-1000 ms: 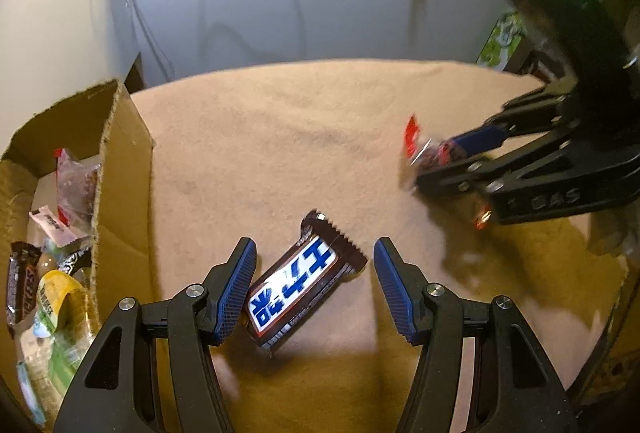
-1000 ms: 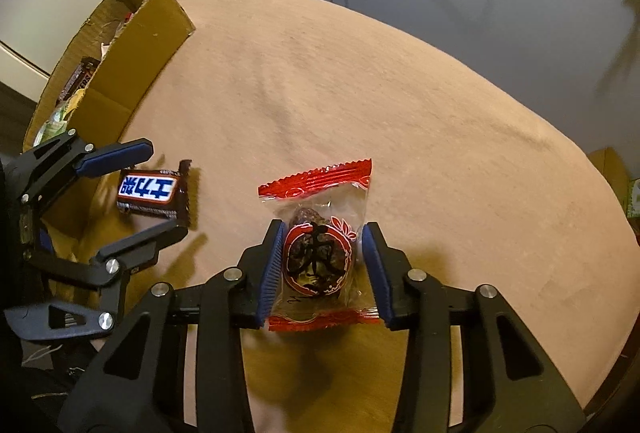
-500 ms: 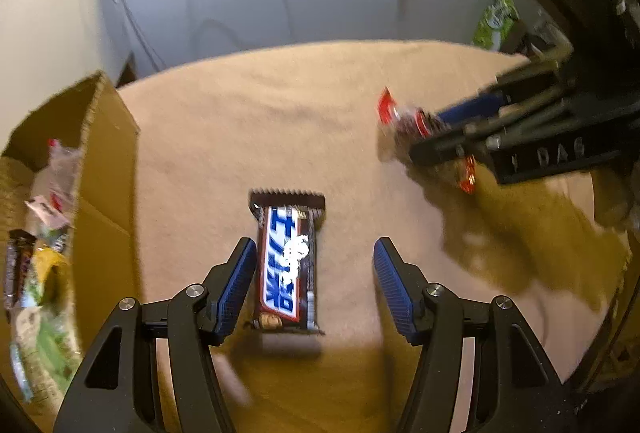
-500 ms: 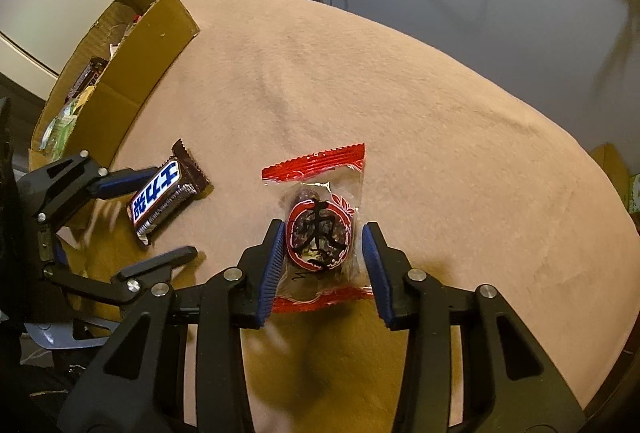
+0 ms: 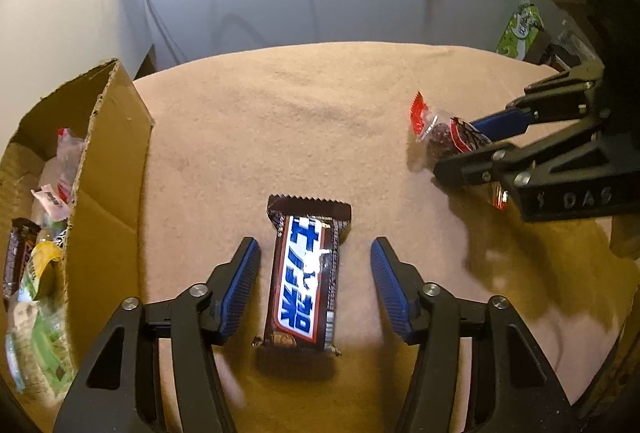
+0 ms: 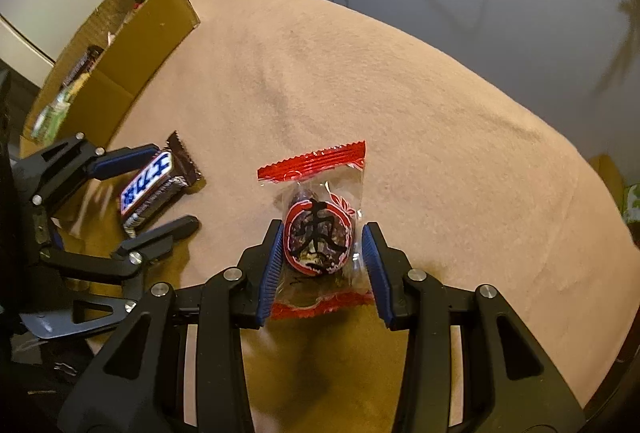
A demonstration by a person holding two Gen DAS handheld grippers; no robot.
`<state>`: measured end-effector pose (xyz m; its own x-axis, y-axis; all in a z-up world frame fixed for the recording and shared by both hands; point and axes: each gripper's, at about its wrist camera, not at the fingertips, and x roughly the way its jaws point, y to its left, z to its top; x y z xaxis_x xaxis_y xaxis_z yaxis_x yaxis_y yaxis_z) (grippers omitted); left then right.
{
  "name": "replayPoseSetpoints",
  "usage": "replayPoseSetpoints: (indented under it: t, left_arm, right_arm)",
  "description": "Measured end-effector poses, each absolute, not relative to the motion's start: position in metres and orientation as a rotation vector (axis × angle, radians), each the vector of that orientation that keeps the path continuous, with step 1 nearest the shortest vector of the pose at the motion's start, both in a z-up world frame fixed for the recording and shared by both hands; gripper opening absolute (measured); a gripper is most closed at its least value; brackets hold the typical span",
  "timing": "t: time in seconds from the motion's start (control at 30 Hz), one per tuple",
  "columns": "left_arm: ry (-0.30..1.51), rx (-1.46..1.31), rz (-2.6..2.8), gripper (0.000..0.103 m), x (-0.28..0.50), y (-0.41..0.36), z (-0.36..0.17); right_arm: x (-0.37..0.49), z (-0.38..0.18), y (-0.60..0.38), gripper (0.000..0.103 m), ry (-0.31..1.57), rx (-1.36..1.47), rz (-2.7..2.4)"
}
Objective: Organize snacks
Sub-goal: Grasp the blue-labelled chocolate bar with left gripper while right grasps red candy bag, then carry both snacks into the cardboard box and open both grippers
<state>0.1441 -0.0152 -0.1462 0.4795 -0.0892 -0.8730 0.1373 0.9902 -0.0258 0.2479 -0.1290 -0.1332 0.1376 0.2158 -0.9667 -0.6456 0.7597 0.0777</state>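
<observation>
Presently, the left hand-held gripper (image 5: 316, 287) is seen astride a chocolate bar (image 5: 306, 279) lying on the worktop (image 5: 280, 121); its jaws have just been closing, with gaps left at both pads. The right hand-held gripper (image 6: 320, 265) is clamped on a red-edged sweet packet (image 6: 318, 233). A cardboard box (image 5: 108, 169) of snacks is noted at the left.

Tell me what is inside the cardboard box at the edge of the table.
The cardboard box holds several wrapped snacks: a dark chocolate bar, green packets and a pink-and-white wrapper. Its near wall covers the rest, so the full contents cannot be seen.
</observation>
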Motion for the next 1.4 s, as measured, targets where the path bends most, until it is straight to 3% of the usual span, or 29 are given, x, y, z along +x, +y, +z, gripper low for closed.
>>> replayPoseSetpoints:
  t: [0.1, 0.13, 0.23, 0.8, 1.4]
  left_arm:
    - [1.048, 0.043, -0.13, 0.033, 0.142, -0.01, -0.145]
    - [1.046, 0.038, -0.132, 0.029, 0.142, -0.009, -0.145]
    - [1.042, 0.04, -0.14, 0.027, 0.14, -0.009, -0.145]
    - [0.956, -0.002, -0.193, 0.027, 0.104, 0.008, -0.107]
    - [0.855, -0.028, -0.089, 0.027, 0.086, 0.089, -0.058]
  right_arm:
    - [0.249, -0.133, -0.13, 0.04, 1.288, -0.406, 0.649]
    - [0.249, -0.132, -0.13, 0.035, 1.283, -0.406, 0.652]
    - [0.246, -0.128, -0.132, 0.035, 1.279, -0.392, 0.662]
    - [0.223, -0.09, -0.145, 0.035, 1.2, -0.367, 0.674]
    - [0.203, -0.042, -0.061, 0.035, 1.114, -0.424, 0.792]
